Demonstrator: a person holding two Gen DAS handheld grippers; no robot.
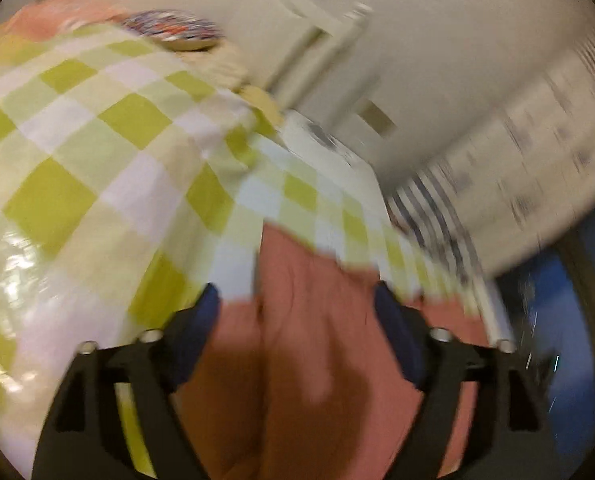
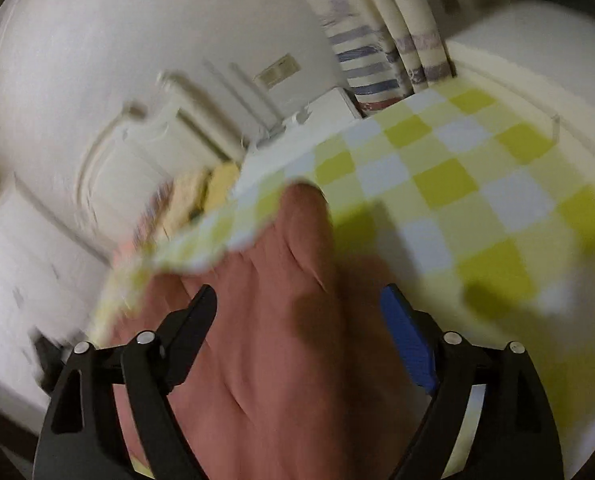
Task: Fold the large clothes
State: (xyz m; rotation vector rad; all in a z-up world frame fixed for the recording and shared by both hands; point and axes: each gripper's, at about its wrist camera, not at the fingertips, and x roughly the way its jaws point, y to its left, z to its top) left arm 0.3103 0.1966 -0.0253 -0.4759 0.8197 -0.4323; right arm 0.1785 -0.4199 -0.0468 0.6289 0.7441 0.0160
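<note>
A salmon-pink garment (image 1: 309, 352) lies on a table under a green-and-white checked cloth (image 1: 97, 168). In the left wrist view my left gripper (image 1: 297, 308) hangs over the garment, jaws wide apart, and its blue pads (image 1: 397, 340) do not press the fabric. The right wrist view shows the same pink garment (image 2: 265, 340), one rounded fold reaching out over the checked cloth (image 2: 457, 184). My right gripper (image 2: 297, 304) stands open above it, with fabric below the gap and no grip on it. Both views are blurred.
A round patterned object (image 1: 173, 30) and more pink fabric (image 1: 49, 16) sit at the table's far end. White panelled cabinet doors (image 2: 137, 140) stand beyond the table edge. A striped fabric (image 2: 369, 64) hangs near the corner. Something blue (image 1: 557, 280) shows at the right.
</note>
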